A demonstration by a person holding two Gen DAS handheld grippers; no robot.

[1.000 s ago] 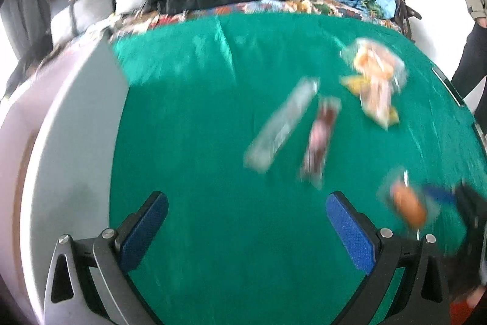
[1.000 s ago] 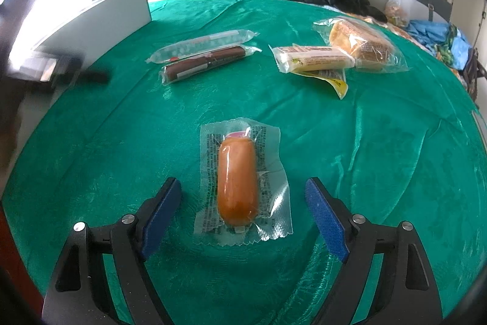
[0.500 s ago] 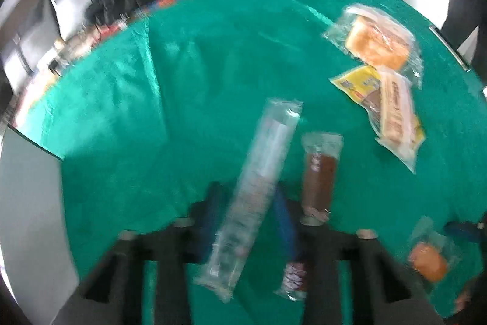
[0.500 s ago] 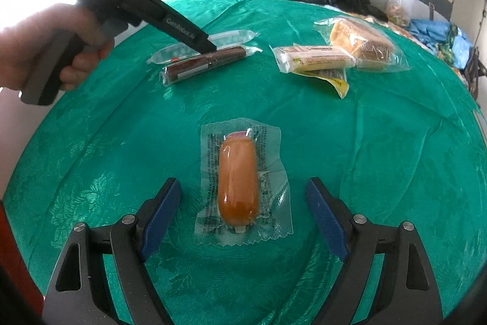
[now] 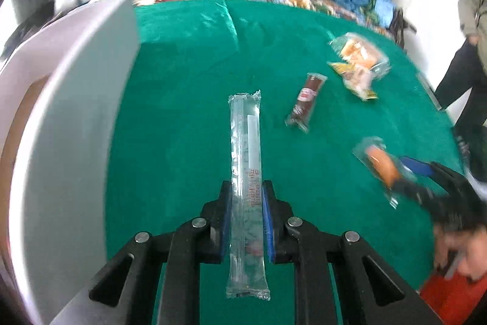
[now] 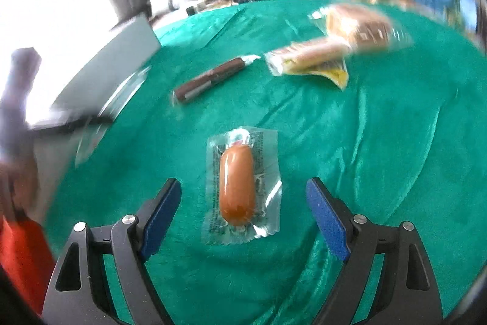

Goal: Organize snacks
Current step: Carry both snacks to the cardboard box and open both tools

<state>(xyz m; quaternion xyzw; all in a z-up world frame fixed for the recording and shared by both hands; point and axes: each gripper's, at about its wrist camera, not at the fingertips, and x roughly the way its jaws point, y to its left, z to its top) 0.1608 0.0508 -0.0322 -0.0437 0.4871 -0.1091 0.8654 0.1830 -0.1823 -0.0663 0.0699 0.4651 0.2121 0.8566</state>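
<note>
The clear stick packet (image 5: 246, 169) has just been clamped by the left gripper (image 5: 246, 204) and lifted, ready for sorting, while the sausage (image 6: 236, 185) is straddled by the right gripper (image 6: 243, 200), its fingers wide.

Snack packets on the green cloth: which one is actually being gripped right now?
The long clear packet, clamped between the left gripper. The brown stick, orange sausage and bread packs all lie loose on the cloth.
</note>
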